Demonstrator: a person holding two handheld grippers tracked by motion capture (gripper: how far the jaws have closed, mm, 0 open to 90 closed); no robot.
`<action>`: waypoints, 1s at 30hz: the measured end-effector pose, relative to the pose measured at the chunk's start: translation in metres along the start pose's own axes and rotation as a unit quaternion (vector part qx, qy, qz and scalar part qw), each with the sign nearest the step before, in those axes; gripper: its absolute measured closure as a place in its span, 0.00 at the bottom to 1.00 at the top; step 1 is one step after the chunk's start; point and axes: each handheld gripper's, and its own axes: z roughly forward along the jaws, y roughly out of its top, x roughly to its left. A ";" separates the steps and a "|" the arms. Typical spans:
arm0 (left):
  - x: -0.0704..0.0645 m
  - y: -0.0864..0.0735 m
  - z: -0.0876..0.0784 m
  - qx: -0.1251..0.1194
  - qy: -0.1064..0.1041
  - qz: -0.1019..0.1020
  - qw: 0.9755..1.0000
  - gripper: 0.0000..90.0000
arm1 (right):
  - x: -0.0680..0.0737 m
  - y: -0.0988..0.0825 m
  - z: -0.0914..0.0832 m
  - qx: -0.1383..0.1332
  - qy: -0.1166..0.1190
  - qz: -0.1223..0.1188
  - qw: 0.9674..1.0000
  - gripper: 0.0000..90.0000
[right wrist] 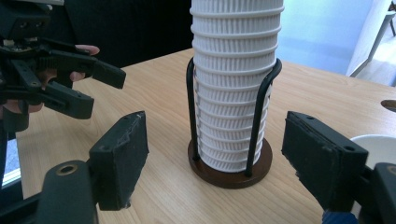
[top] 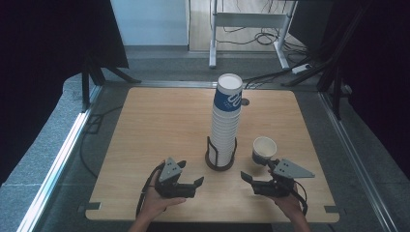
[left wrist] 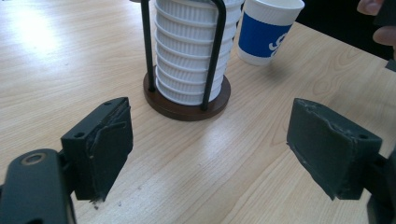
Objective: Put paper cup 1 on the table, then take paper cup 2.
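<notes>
A tall stack of white ribbed paper cups stands in a black wire holder on a round brown base at the table's middle. Its top cup carries a blue band. A single blue-and-white cup stands upright just right of the holder. My left gripper is open, low, front-left of the holder. My right gripper is open, front-right of it, close to the single cup's rim. Both jaws hold nothing.
The wooden table has bare room on its left half and behind the stack. A small dark round thing lies behind the stack. Black curtains, a desk frame and cables stand beyond the far edge.
</notes>
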 end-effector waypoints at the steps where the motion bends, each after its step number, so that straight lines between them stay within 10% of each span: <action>1: 0.001 0.001 -0.001 -0.005 -0.002 -0.004 1.000 0.17 | 0.001 0.001 0.000 -0.004 0.005 0.002 1.000 0.26; 30: 0.032 0.078 0.042 -0.052 -0.048 0.000 0.998 0.12 | 0.015 0.007 0.005 -0.002 0.024 -0.007 1.000 0.26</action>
